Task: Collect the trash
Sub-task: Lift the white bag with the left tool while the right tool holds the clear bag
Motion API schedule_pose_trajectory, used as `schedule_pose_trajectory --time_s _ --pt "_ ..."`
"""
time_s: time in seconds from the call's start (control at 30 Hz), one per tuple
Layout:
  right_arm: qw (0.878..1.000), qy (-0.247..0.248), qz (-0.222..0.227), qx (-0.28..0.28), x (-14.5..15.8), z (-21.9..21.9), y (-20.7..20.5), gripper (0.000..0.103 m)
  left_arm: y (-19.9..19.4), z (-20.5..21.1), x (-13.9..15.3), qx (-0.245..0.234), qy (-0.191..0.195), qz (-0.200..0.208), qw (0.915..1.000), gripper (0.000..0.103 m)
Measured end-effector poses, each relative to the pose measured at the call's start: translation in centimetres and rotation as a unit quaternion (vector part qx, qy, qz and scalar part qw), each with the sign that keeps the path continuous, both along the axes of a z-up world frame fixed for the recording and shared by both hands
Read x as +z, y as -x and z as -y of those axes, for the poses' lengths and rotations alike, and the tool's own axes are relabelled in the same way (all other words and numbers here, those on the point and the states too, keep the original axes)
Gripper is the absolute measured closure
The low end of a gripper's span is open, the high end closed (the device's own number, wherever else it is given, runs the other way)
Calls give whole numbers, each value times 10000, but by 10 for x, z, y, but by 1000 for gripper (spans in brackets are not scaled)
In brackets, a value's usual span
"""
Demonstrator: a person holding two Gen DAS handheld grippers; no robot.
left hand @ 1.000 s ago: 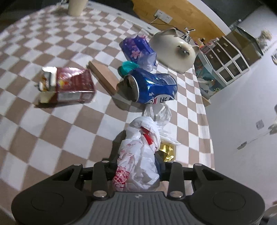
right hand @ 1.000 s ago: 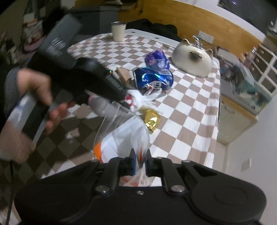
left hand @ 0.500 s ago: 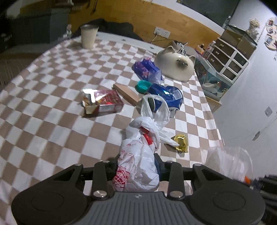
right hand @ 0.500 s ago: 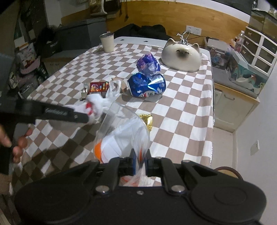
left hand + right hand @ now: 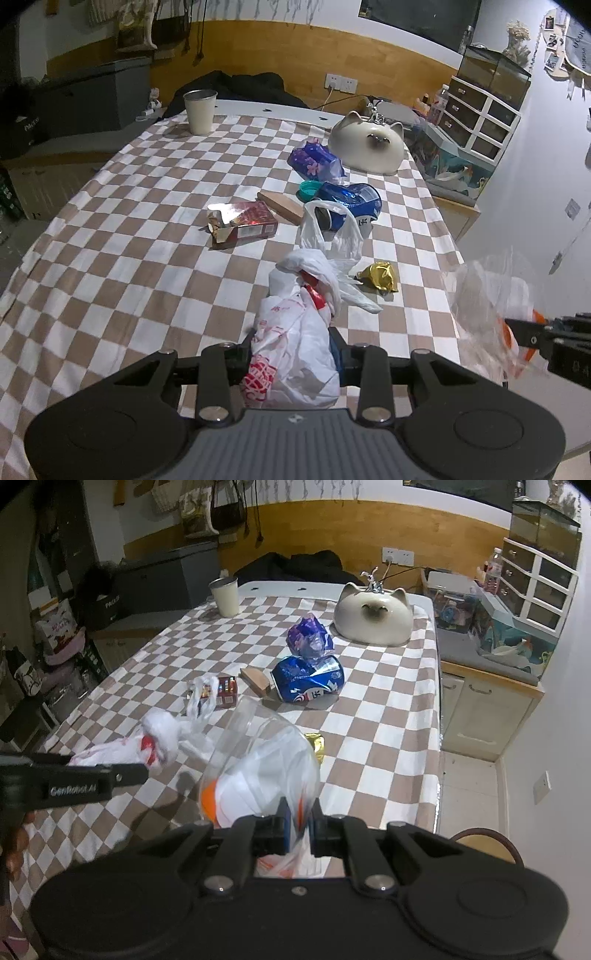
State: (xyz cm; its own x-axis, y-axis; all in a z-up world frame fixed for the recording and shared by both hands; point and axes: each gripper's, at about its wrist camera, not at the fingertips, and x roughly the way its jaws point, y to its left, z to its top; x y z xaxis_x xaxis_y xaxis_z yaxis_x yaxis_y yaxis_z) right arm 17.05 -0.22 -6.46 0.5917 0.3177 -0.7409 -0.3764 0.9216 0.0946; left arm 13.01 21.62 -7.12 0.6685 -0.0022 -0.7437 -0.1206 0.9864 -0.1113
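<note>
My left gripper (image 5: 293, 343) is shut on a crumpled white plastic bag with red print (image 5: 295, 332), held above the checkered table (image 5: 129, 258). In the right wrist view that gripper (image 5: 125, 773) and its white bag (image 5: 159, 734) hang at the left. My right gripper (image 5: 298, 821) is shut on the rim of a clear plastic bag (image 5: 266, 760) with white and orange stuff inside; the clear bag (image 5: 484, 295) shows at the right. On the table lie a crushed blue can (image 5: 351, 203), a purple wrapper (image 5: 314, 158), a torn red box (image 5: 243, 223) and a gold foil wrapper (image 5: 382, 275).
A teal cap (image 5: 308, 189) and a wooden block (image 5: 282, 203) lie beside the can. A cat-shaped ceramic piece (image 5: 365, 151) sits at the far right of the table, a pale cup (image 5: 199, 112) at the far left. Cabinets and floor lie past the table's right edge.
My left gripper has risen and drawn back with the white bag, which is now off the table. The clear bag and right gripper have come into the left wrist view at the right.
</note>
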Motion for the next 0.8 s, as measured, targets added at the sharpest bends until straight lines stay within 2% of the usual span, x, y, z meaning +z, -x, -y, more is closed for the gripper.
schedule_pose_trajectory --time_s 0.43,0.8 --pt "9995 -179 144 -231 15 28 40 94 46 26 20 -16 -163 167 9997 66" --pt "9985 -275 172 -432 18 71 57 94 60 70 29 -129 -178 226 9995 66"
